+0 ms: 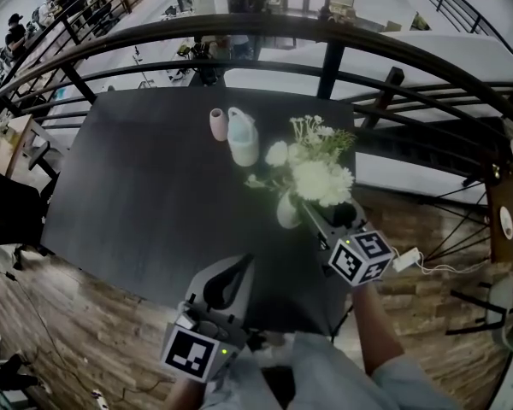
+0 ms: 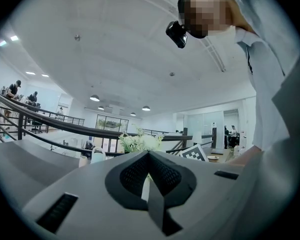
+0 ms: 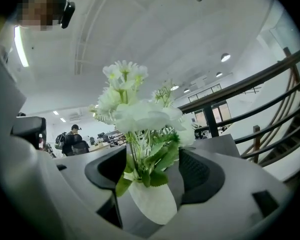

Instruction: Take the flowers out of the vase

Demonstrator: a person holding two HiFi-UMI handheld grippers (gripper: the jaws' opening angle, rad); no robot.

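A small white vase (image 1: 286, 211) stands near the right front of the black table (image 1: 145, 195) and holds a bunch of white flowers (image 1: 315, 176) with green leaves. My right gripper (image 1: 326, 213) reaches in from the front right, level with the vase neck. In the right gripper view its jaws stand wide open around the vase (image 3: 153, 204). The flower stems and leaves (image 3: 146, 165) rise between the pads (image 3: 200, 175), which touch nothing. My left gripper (image 1: 238, 268) hangs over the table's front edge, shut and empty, well left of the vase. The flowers (image 2: 138, 142) show beyond its tips.
A pink cup (image 1: 217, 124) and a white jug (image 1: 244, 137) stand side by side at the back of the table. A dark metal railing (image 1: 325, 54) curves behind the table, with stairs to the right. A white plug and cable (image 1: 408, 260) lie on the brick floor.
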